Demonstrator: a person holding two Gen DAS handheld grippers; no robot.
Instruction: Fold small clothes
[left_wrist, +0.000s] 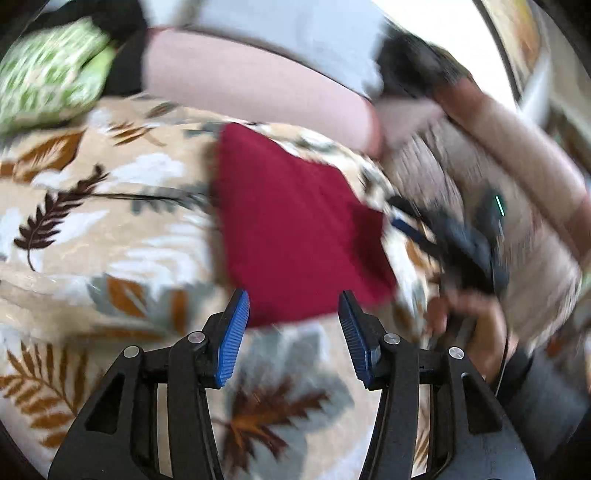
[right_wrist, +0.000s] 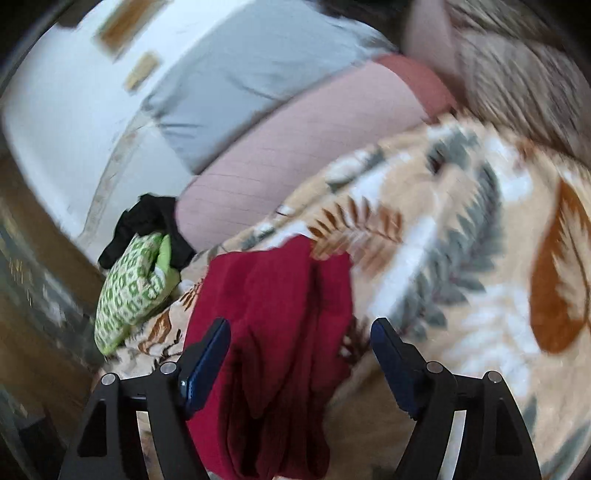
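A dark red garment (left_wrist: 295, 229) lies folded on the leaf-print blanket (left_wrist: 92, 240). My left gripper (left_wrist: 293, 301) hovers at its near edge, its blue pads (left_wrist: 232, 332) apart and touching nothing. In the right wrist view the red garment (right_wrist: 280, 332) lies rumpled between the fingers of my right gripper (right_wrist: 301, 326), which stands wide open with its pads clear of the cloth. In the left wrist view, my right gripper (left_wrist: 402, 216) shows blurred at the cloth's right edge, held by a hand (left_wrist: 472, 325).
A green-and-white patterned garment (right_wrist: 129, 291) and a black one (right_wrist: 147, 218) lie at the blanket's (right_wrist: 461, 240) far left edge. A pink pillow (right_wrist: 277, 155) and a grey one (right_wrist: 240, 74) lie behind. A person's forearm (left_wrist: 517, 147) crosses the right side.
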